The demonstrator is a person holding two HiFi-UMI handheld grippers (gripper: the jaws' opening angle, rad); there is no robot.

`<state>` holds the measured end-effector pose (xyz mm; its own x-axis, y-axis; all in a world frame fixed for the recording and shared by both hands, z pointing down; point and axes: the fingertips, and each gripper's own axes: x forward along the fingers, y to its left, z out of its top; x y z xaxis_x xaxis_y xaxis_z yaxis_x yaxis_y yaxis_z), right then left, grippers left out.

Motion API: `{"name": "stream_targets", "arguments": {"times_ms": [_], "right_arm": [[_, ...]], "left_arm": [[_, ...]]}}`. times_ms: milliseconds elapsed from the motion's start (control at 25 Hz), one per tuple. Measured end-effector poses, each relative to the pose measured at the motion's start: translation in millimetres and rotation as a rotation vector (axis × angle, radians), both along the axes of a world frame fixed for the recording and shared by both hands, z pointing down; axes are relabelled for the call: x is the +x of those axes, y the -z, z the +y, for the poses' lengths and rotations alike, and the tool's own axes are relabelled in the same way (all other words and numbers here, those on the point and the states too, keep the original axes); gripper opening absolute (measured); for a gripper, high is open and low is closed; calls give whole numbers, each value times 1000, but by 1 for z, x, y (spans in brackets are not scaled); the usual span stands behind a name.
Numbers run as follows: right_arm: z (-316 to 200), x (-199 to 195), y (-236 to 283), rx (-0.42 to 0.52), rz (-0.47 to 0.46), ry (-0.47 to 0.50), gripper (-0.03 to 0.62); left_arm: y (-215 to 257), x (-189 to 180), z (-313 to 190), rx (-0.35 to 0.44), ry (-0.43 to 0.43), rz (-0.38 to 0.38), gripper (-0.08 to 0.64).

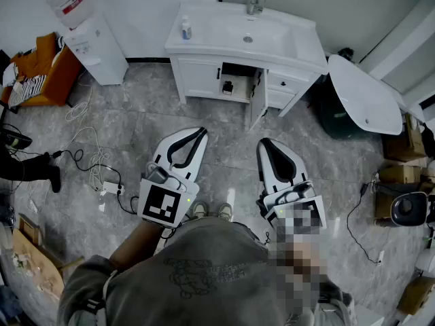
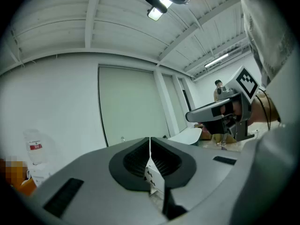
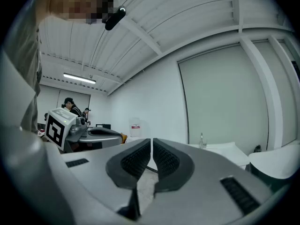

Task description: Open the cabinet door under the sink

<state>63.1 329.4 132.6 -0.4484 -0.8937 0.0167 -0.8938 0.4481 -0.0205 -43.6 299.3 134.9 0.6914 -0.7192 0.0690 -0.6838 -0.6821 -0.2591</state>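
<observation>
Both the left gripper (image 2: pixel 150 146) and the right gripper (image 3: pixel 152 149) are clenched on nothing, low in the head view. At upper centre, the cabinet door (image 1: pixel 257 100) under the sink (image 1: pixel 217 22) already looks swung open, so little seems left.

We hold our left gripper (image 1: pixel 197 134) and right gripper (image 1: pixel 266 145) out level, side by side, both with their jaws pressed together.

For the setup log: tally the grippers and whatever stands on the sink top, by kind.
Grippers: 2, the left gripper and the right gripper
Faucets: 1, the faucet
Bottles: 1, the bottle
Total: 4
</observation>
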Motion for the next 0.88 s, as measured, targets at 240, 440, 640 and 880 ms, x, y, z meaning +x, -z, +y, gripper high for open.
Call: {"name": "stream_targets", "arguments": {"times_ms": [240,440,640,880], "right_arm": [[-5,9,1,1,-22,-4,35],[-4,16,-2,-3,-32,-1,35],[-7,22,-4,-3,-35,10,35],[-14,38,-9,-6,-33,28,35]], "left_arm": [[2,6,-4,6,6,-3,21],[-1,12,-3,1,16,-6,23],[-4,20,-4,5,20,-11,22],[-5,36,-9,8,35,-18,21]]}}
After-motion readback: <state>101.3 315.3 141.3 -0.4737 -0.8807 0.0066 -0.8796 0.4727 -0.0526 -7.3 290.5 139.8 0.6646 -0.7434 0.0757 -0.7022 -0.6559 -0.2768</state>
